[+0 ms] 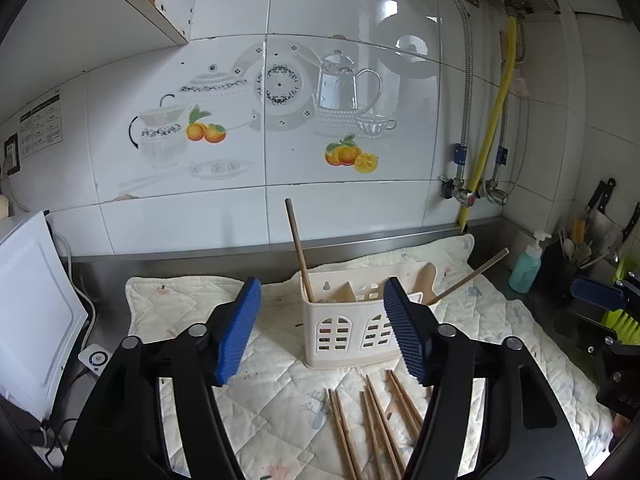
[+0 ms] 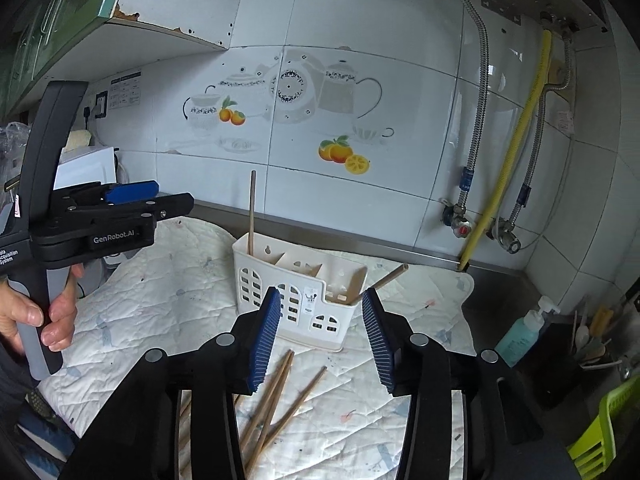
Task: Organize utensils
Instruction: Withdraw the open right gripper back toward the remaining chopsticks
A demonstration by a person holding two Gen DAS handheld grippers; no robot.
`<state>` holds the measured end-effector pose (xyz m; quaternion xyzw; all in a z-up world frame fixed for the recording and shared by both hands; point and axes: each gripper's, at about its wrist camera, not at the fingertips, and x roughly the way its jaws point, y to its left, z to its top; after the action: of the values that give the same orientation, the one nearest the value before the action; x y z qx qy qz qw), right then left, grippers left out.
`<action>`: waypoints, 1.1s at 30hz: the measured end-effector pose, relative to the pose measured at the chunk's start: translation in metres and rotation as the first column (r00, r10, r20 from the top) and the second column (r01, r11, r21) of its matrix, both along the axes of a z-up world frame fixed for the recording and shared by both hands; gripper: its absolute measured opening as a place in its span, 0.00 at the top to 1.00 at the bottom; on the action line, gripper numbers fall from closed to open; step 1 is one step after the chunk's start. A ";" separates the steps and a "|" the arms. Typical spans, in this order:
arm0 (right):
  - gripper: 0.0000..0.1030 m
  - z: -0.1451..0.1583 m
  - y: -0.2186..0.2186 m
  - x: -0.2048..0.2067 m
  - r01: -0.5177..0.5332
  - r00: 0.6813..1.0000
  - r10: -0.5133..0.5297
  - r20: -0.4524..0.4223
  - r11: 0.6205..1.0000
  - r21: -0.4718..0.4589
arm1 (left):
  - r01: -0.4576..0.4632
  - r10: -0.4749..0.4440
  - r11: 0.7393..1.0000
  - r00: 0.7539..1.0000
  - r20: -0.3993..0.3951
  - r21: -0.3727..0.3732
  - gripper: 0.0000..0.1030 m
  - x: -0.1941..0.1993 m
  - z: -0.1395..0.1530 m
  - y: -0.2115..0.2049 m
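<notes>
A cream plastic utensil holder [image 1: 352, 328] [image 2: 296, 292] stands on a quilted cloth. One wooden chopstick [image 1: 298, 248] [image 2: 251, 212] stands in its left compartment; another [image 1: 470, 276] [image 2: 380, 282] leans out of its right one. Several loose chopsticks [image 1: 376, 420] [image 2: 280, 392] lie on the cloth in front of the holder. My left gripper [image 1: 320, 328] is open and empty, above the cloth just before the holder; it also shows in the right wrist view [image 2: 128, 192]. My right gripper [image 2: 324, 336] is open and empty, over the loose chopsticks; it shows at the left view's right edge [image 1: 596, 292].
The quilted cloth [image 1: 200, 320] covers a steel counter against a tiled wall. A white appliance [image 1: 32, 312] stands at the left. A soap bottle [image 1: 526, 264] [image 2: 520, 332], a knife and utensil rack [image 1: 592, 240] and a green rack [image 2: 604, 428] are at the right.
</notes>
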<state>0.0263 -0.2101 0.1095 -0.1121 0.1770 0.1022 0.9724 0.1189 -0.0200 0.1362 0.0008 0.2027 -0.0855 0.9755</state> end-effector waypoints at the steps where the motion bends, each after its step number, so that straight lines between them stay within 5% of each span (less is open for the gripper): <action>1: 0.57 -0.003 0.000 -0.004 0.003 1.000 -0.003 -0.001 1.000 -0.003 | 0.000 0.000 1.000 1.000 0.005 0.002 0.34 -0.005 -0.001 0.001; 18: 0.48 -0.040 -0.012 -0.064 0.084 0.996 -0.083 -0.010 0.995 0.045 | 0.002 -0.002 1.000 1.000 0.023 -0.011 0.33 -0.072 -0.008 0.019; 33: 0.48 -0.071 -0.025 -0.069 0.115 0.991 -0.109 -0.076 0.990 0.080 | -0.037 0.037 0.999 0.999 0.006 -0.022 0.33 -0.095 -0.038 0.024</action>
<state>-0.0424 -0.2353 0.0386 -0.0571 0.2133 0.0588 0.9735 0.0239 0.0042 0.0982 -0.0134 0.1986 -0.0695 0.9775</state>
